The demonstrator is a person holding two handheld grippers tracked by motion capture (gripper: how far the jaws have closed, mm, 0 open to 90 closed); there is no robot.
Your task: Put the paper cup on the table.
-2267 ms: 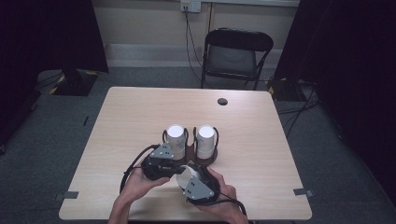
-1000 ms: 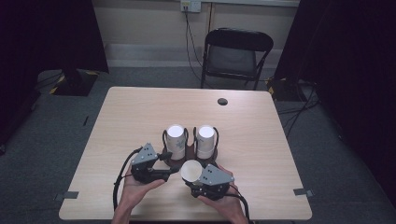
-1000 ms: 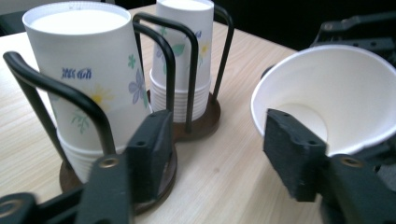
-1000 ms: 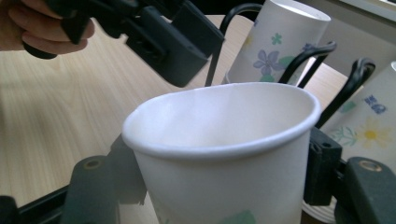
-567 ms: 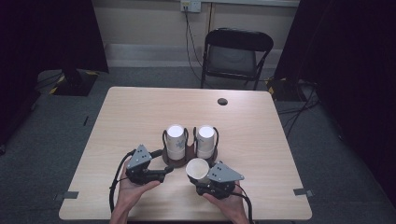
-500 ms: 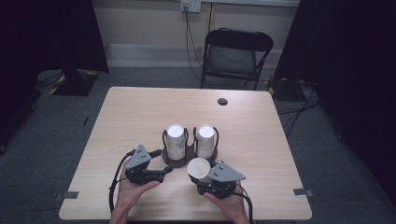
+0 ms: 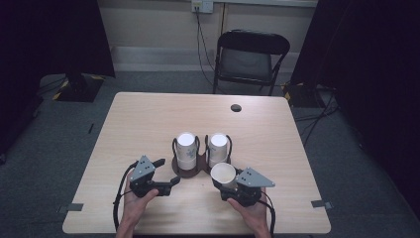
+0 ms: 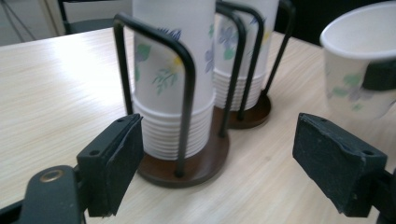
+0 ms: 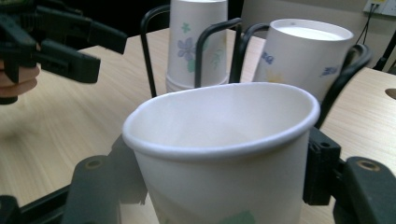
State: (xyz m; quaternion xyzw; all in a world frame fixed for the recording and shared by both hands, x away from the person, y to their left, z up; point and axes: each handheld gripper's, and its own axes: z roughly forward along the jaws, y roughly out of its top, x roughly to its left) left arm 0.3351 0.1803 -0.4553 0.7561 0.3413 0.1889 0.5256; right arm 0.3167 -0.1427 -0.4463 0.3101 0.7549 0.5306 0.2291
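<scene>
left tongs (image 7: 166, 174): low, just opened, empty | right tongs (image 7: 224, 184): level, clamped on paper cup (image 7: 223, 174)

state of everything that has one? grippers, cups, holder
left gripper: open, jaws have just been opening, nothing between them.
right gripper: shut on single paper cup, upright, empty.
left cup stack: upside down in cup holder.
right cup stack: upside down in holder.
</scene>
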